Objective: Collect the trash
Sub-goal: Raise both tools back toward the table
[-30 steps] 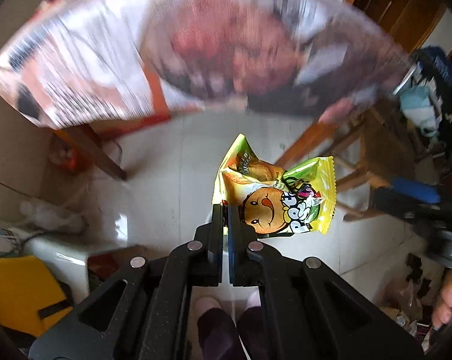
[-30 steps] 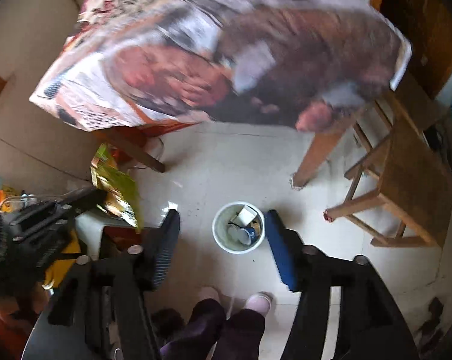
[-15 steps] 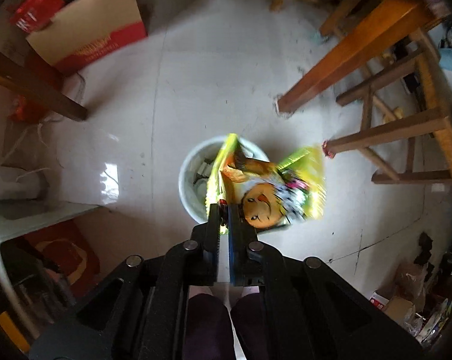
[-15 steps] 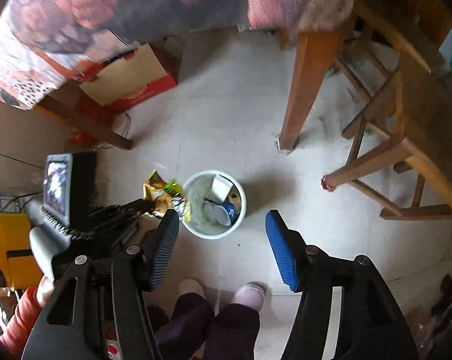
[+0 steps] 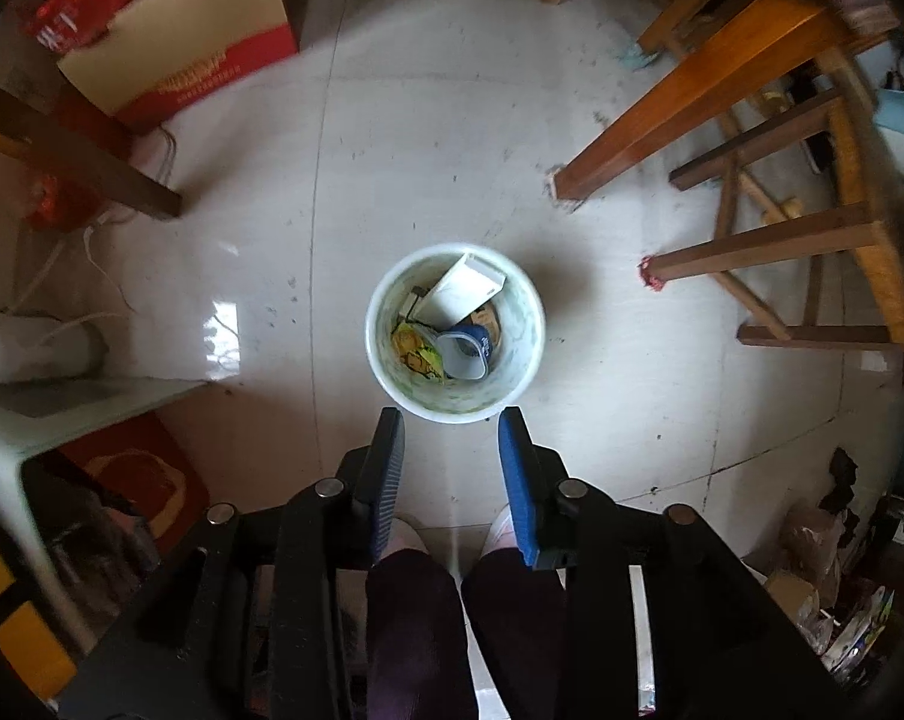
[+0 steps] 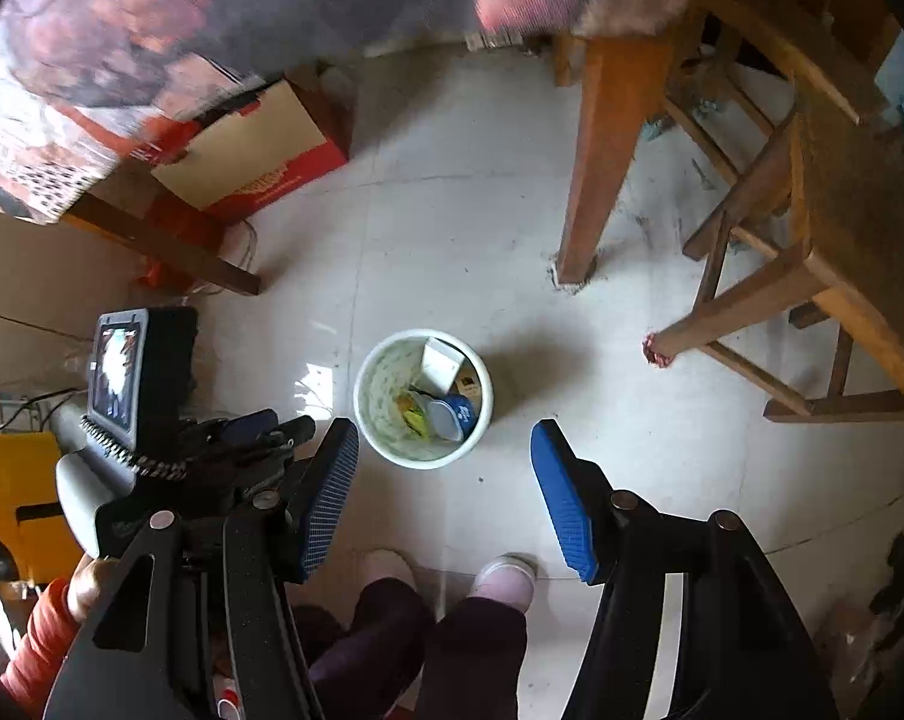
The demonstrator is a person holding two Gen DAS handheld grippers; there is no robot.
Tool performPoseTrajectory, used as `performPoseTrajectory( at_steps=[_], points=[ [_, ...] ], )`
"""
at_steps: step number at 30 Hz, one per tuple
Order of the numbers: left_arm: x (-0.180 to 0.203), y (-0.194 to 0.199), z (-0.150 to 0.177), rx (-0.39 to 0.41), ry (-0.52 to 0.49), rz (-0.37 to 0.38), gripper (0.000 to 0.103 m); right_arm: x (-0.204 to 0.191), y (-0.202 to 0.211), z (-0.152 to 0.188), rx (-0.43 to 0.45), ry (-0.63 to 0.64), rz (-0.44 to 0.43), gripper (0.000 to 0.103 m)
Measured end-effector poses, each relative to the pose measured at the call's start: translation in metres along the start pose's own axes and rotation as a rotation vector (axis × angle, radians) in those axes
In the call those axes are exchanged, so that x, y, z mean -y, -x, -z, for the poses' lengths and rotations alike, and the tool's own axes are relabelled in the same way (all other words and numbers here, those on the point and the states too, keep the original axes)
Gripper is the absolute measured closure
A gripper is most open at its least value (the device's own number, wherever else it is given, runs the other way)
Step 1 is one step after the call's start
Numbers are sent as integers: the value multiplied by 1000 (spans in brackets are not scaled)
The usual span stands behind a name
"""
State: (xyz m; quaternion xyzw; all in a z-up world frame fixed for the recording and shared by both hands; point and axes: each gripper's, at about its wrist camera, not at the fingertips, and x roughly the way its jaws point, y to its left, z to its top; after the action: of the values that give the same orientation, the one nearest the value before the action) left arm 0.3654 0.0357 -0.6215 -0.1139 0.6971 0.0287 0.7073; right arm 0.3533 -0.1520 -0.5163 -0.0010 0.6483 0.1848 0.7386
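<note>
Left wrist view: the left gripper (image 5: 452, 429) points straight down, its jaws opening with nothing between them — the yellow snack wrapper (image 5: 417, 354) lies inside the white bin (image 5: 526, 354) on the floor below, beside a white box (image 5: 460, 294) and a blue cup (image 5: 472, 348). From the right wrist, the right gripper (image 6: 443, 456) hangs parted and empty over the same bin. Wooden table legs (image 5: 661, 114) stand to the right — a cardboard box (image 5: 176, 42) sits farther left.
</note>
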Motion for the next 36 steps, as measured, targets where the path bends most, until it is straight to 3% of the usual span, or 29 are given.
performPoseTrajectory(
  at_steps=[8, 14, 21, 25, 31, 36],
  points=[
    [-1, 149, 7, 144, -63, -3, 65, -51, 103, -17, 97, 53, 1, 47],
    [-4, 272, 20, 293, -103, -8, 62, -86, 194, -23, 202, 91, 22, 47],
    [-10, 405, 45, 492, -116, 45, 58, -122, 288, -16, 335, 115, 58, 47],
    [-13, 462, 62, 606, -135, 55, 49, -141, 337, -8, 419, 127, 88, 47],
    [-19, 532, 95, 742, -189, 49, 48, -165, 399, 5, 545, 121, 98, 46],
    [-27, 576, 118, 884, -158, 86, 38, -182, 433, 18, 677, 132, 110, 35]
  ],
)
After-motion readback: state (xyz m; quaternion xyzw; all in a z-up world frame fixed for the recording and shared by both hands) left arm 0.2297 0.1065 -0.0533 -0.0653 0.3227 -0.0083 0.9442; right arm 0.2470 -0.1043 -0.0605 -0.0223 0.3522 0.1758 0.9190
